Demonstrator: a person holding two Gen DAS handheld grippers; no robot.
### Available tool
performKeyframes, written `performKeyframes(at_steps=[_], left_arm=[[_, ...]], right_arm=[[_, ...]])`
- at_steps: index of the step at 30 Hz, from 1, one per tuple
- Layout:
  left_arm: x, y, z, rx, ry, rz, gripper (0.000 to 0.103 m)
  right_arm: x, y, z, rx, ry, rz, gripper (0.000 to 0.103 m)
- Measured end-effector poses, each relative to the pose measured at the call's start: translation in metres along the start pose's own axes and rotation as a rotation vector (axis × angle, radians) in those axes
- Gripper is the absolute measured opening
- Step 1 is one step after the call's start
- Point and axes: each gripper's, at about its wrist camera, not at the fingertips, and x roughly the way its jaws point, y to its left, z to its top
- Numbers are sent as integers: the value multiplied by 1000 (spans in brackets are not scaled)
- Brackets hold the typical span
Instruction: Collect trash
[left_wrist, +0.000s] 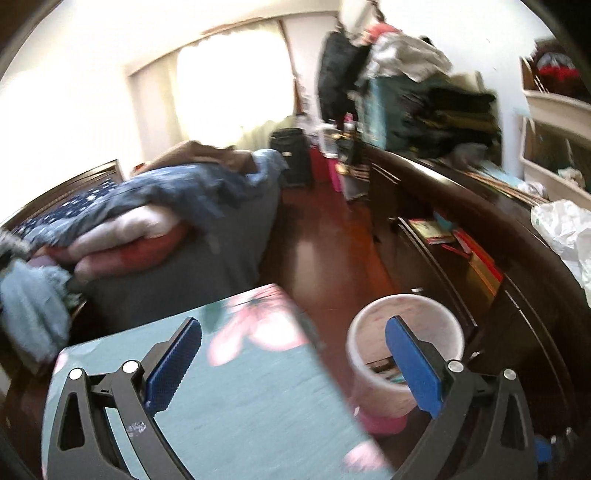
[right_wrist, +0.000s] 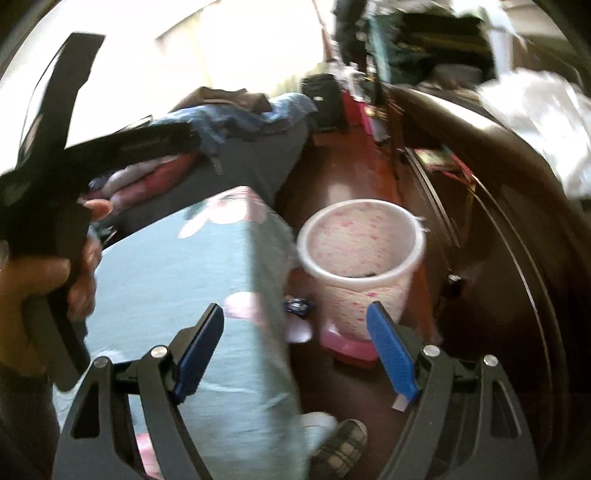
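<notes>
Two grippers stand wide open and hold nothing: the left gripper (left_wrist: 291, 354) over a teal floral bedspread (left_wrist: 236, 387), the right gripper (right_wrist: 295, 325) just before the round, pink-speckled trash bin (right_wrist: 360, 254) at frame centre. Beside the bin's pink base lies a small dark blue wrapper (right_wrist: 297, 305) on the glossy wood floor (right_wrist: 343, 184). Crumpled white plastic (right_wrist: 546, 122) sits upper right on a dark cabinet (right_wrist: 498, 229), folded clothes (left_wrist: 122, 236) at left.
</notes>
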Motion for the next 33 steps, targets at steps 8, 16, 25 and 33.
performKeyframes(at_steps=[8, 16, 25, 33], left_arm=[[-83, 106, -38, -163, -32, 114, 99], [-179, 188, -69, -278, -137, 251, 99], [-232, 231, -91, -352, -196, 309, 99], [-237, 243, -103, -393, -192, 326, 99]], right_arm=[[-27, 99, -1, -154, -27, 121, 83], [-46, 181, -11, -255, -44, 228, 85], [-51, 232, -26, -332, -23, 275, 85], [-58, 243, -29, -354, -30, 253, 85]])
